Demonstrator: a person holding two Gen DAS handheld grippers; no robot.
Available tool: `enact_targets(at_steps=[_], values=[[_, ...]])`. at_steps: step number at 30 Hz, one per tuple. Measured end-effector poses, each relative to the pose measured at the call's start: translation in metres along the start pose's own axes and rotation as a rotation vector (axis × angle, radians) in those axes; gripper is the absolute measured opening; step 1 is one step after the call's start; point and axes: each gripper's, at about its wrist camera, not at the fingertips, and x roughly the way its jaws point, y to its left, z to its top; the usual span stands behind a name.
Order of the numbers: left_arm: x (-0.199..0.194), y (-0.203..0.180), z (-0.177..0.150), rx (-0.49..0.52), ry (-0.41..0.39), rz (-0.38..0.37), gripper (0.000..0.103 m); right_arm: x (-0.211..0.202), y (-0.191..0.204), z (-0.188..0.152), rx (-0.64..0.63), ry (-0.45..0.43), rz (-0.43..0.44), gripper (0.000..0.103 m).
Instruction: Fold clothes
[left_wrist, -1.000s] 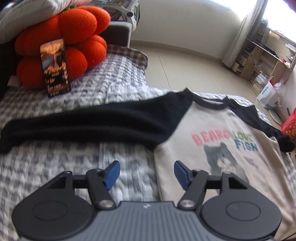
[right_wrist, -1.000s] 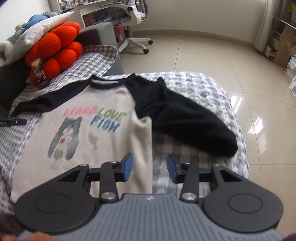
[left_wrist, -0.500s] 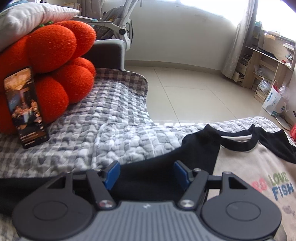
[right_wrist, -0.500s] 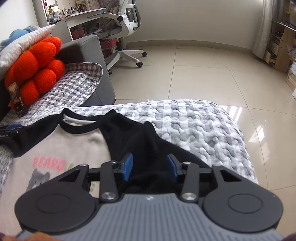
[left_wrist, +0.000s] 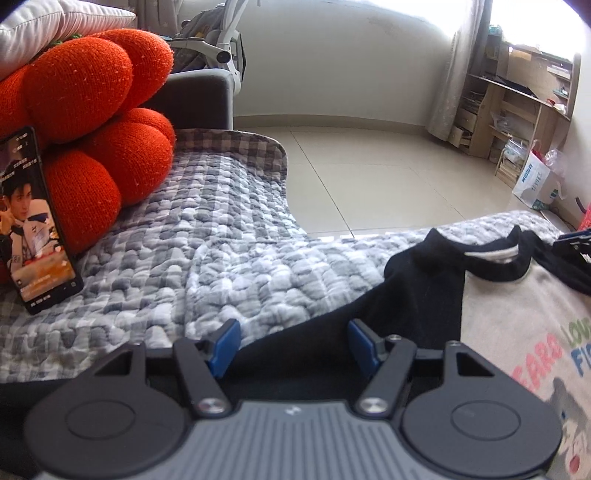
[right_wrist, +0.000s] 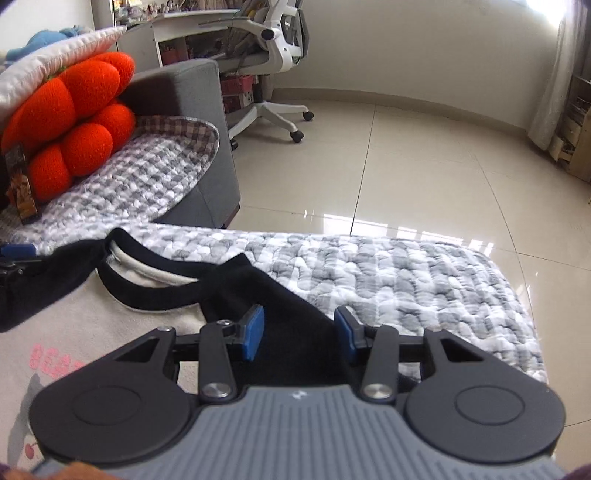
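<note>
Grey-and-white quilted sofa cover (left_wrist: 229, 236) has the cream raglan shirt with black sleeves (right_wrist: 110, 317) lying flat, print up. Left gripper (left_wrist: 293, 341) and right gripper (right_wrist: 298, 336) both gape empty over the shoulders. Pinching only the top layer could bunch the sleeves.

- I worked in a home living room: grey fabric sofa (right_wrist: 192, 122), orange knitted pumpkin cushion (left_wrist: 92, 122), grey-and-white quilted checked cover (left_wrist: 221, 236).
- White swivel office chair (right_wrist: 273, 55) and cluttered wooden shelves (left_wrist: 517, 110) stood on the beige tiled floor (right_wrist: 424, 158).
</note>
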Motion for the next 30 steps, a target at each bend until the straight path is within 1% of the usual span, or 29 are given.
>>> enact_targets(at_steps=[2, 4, 5, 6, 7, 8, 9, 10, 14, 18, 22, 24, 25, 27, 28, 29, 30], values=[[-0.003, 0.006, -0.003, -0.033, 0.015, -0.019, 0.057, 0.007, 0.002, -0.002, -0.012, 0.007, -0.018, 0.046], [-0.005, 0.006, -0.004, -0.044, 0.014, -0.006, 0.044, 0.012, 0.004, -0.004, -0.023, -0.007, -0.033, 0.046], [-0.007, 0.006, -0.005, -0.049, 0.013, 0.001, 0.040, 0.013, 0.005, -0.004, -0.027, -0.019, -0.035, 0.045], [-0.008, 0.004, -0.006, -0.043, 0.009, 0.013, 0.032, 0.014, 0.007, -0.004, -0.036, -0.030, -0.042, 0.039], [-0.009, 0.002, -0.007, -0.037, 0.004, 0.025, 0.023, 0.015, 0.010, -0.004, -0.054, -0.042, -0.054, 0.029], [-0.012, 0.000, -0.008, -0.037, -0.009, 0.040, 0.020, 0.015, 0.013, -0.005, -0.071, -0.053, -0.065, 0.023], [-0.014, -0.002, -0.009, -0.036, -0.023, 0.055, 0.013, 0.015, 0.016, -0.006, -0.093, -0.065, -0.079, 0.008], [-0.017, -0.004, -0.011, -0.036, -0.036, 0.069, 0.011, 0.014, 0.020, -0.007, -0.116, -0.079, -0.093, 0.006], [-0.034, -0.004, -0.018, -0.076, -0.108, 0.116, 0.009, 0.006, 0.032, -0.008, -0.134, -0.155, -0.129, 0.005], [-0.052, 0.001, -0.015, -0.107, -0.171, 0.151, 0.009, -0.003, 0.040, 0.000, -0.141, -0.235, -0.151, 0.005], [-0.068, 0.003, -0.008, -0.116, -0.225, 0.200, 0.009, -0.002, 0.048, 0.009, -0.139, -0.275, -0.149, 0.004], [-0.066, 0.006, -0.008, -0.121, -0.212, 0.221, 0.009, 0.005, 0.051, 0.011, -0.141, -0.268, -0.150, 0.004], [-0.060, 0.008, -0.008, -0.123, -0.176, 0.228, 0.010, 0.011, 0.052, 0.012, -0.141, -0.247, -0.155, 0.004], [-0.043, 0.009, -0.011, -0.111, -0.077, 0.224, 0.010, 0.023, 0.052, 0.011, -0.133, -0.196, -0.165, 0.004], [-0.035, 0.009, -0.014, -0.104, -0.042, 0.224, 0.012, 0.023, 0.050, 0.011, -0.123, -0.189, -0.157, 0.004], [-0.027, 0.009, -0.016, -0.097, -0.009, 0.224, 0.013, 0.024, 0.048, 0.011, -0.113, -0.181, -0.148, 0.005], [-0.025, 0.009, -0.017, -0.096, -0.011, 0.227, 0.018, 0.025, 0.047, 0.010, -0.103, -0.173, -0.139, 0.005]])
